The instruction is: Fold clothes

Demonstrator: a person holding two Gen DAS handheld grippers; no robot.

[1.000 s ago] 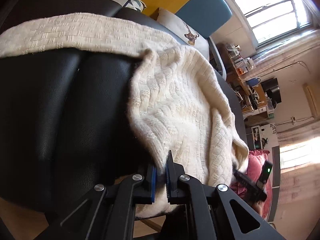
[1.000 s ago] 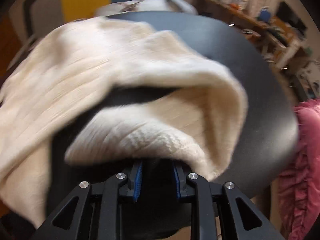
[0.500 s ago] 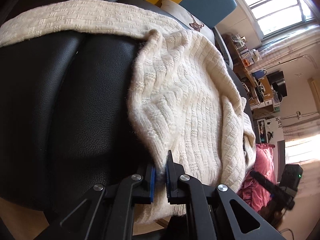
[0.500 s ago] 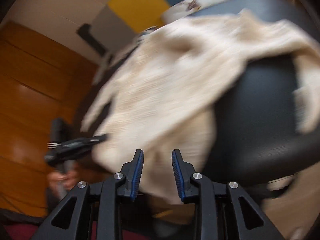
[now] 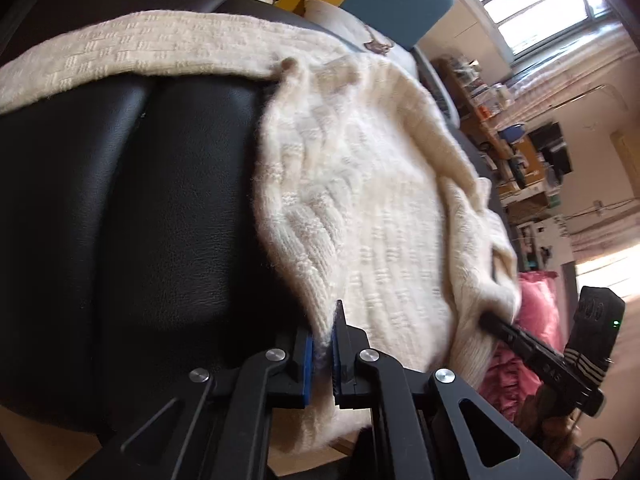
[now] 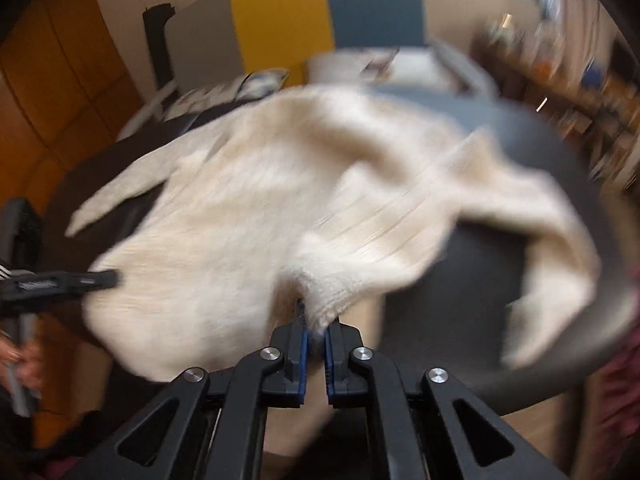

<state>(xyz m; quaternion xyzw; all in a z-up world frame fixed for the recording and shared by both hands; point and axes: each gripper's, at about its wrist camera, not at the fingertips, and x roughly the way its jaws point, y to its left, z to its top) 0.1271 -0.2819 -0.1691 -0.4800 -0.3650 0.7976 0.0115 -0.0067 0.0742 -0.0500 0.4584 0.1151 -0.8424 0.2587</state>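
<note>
1 chunky cream sweater [image 5: 360, 208] is the whole job, and it looks soft, floppy and pretty light, so I'd guess it sags wherever it isn't held and stretches if yanked. Grabbing it at the hem or a cuff, on the thick ribbed edges, seems safest since the fuzzy knit should not slip much. It's a basket-weave knit, off-white, a bit hairy, with 1 sleeve stretched along the far edge of the black leather seat [image 5: 132, 208] it's draped over, the body hanging past the near edge.

Left gripper [image 5: 320, 354] is clamped on the hem at the seat's near edge. Right gripper [image 6: 316, 354] has just been closing and now pinches a ribbed edge of the knit, though that view is blurry. Pink fabric [image 5: 536, 312] sits off past the seat's right side.
</note>
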